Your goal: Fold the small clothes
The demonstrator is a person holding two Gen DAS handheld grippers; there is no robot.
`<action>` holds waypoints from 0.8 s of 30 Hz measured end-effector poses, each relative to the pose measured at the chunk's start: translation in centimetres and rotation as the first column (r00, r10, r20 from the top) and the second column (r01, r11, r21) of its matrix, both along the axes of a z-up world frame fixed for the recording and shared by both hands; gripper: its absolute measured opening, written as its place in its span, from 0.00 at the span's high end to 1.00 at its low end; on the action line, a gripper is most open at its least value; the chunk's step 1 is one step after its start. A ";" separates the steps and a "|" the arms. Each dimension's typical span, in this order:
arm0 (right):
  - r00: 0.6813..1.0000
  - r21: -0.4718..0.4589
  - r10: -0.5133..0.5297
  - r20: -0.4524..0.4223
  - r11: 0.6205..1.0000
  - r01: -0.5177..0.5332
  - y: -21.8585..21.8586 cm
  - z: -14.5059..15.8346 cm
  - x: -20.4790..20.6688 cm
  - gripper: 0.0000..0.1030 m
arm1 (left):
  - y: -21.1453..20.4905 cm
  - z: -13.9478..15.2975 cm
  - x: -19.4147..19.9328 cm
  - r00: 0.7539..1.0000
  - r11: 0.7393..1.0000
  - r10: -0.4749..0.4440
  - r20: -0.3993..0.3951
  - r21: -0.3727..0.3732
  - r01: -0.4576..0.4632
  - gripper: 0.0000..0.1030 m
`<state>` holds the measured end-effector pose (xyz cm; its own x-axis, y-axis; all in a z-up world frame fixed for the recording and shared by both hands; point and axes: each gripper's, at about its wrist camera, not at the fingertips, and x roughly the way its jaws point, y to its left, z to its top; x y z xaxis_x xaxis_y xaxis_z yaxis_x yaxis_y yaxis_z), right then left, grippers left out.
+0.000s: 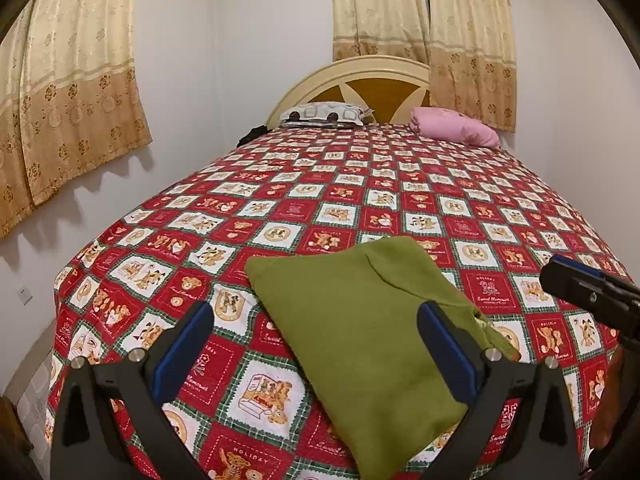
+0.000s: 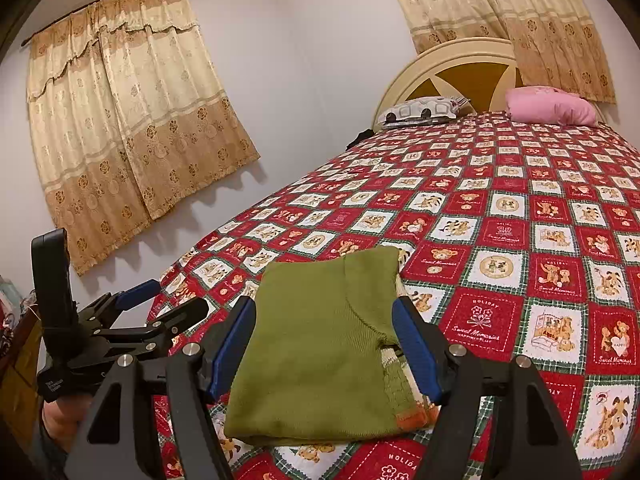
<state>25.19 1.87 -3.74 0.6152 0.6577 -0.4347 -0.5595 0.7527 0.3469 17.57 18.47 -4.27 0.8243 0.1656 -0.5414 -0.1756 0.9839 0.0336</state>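
The right gripper [image 2: 324, 344] and left gripper [image 1: 316, 344] both stand wide open, holding nothing, above the green garment [image 2: 320, 344], which lies folded near the bedspread's [image 2: 520, 208] foot edge. Folding appears complete; next, likely withdraw or fetch another piece.

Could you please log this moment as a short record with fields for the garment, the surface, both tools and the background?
garment: green sweater, folded into a compact rectangle, lying flat
surface: red patchwork bedspread, garment near its foot end
left tool: open, held above the garment, gripping nothing
right tool: open, held above the garment, gripping nothing
background: patterned pillow and pink pillow at the headboard; beige curtains
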 end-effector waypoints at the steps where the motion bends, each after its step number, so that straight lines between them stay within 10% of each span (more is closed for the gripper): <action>1: 1.000 0.000 0.000 -0.001 1.000 0.000 0.0 0.0 -0.1 0.31 | 0.0 0.0 0.0 1.000 1.000 0.000 -0.001 0.000 0.000 0.00; 24: 0.999 0.020 -0.019 0.032 1.000 0.018 -0.2 0.8 -0.7 0.30 | 0.2 0.9 -0.3 1.000 1.000 0.008 0.017 -0.027 -0.007 0.00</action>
<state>24.47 1.63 -2.98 0.6408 0.6541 -0.4019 -0.5565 0.7564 0.3438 17.22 18.69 -3.41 0.8322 0.1573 -0.5317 -0.1832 0.9831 0.0041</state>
